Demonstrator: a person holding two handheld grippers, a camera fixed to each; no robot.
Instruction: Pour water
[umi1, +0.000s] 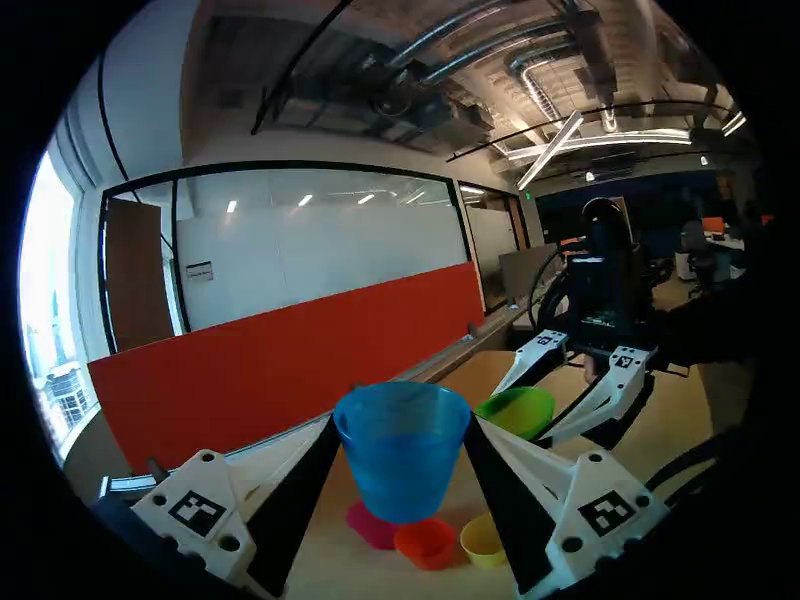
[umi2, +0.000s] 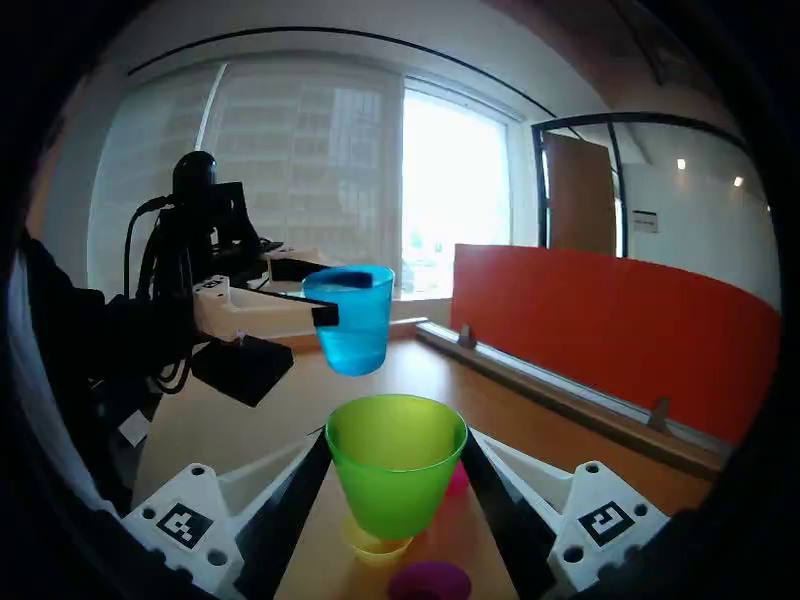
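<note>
the left gripper (umi1: 402, 430) pinches a blue cup (umi1: 402, 465), the right gripper (umi2: 396, 440) a green cup (umi2: 395, 480), both aloft; the pour seems about to start, so next the blue cup must tip over the green cup.

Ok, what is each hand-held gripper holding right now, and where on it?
Left hand-held gripper: blue cup, clamped by its opposite side walls, upper half. Right hand-held gripper: green cup, same hold.
</note>
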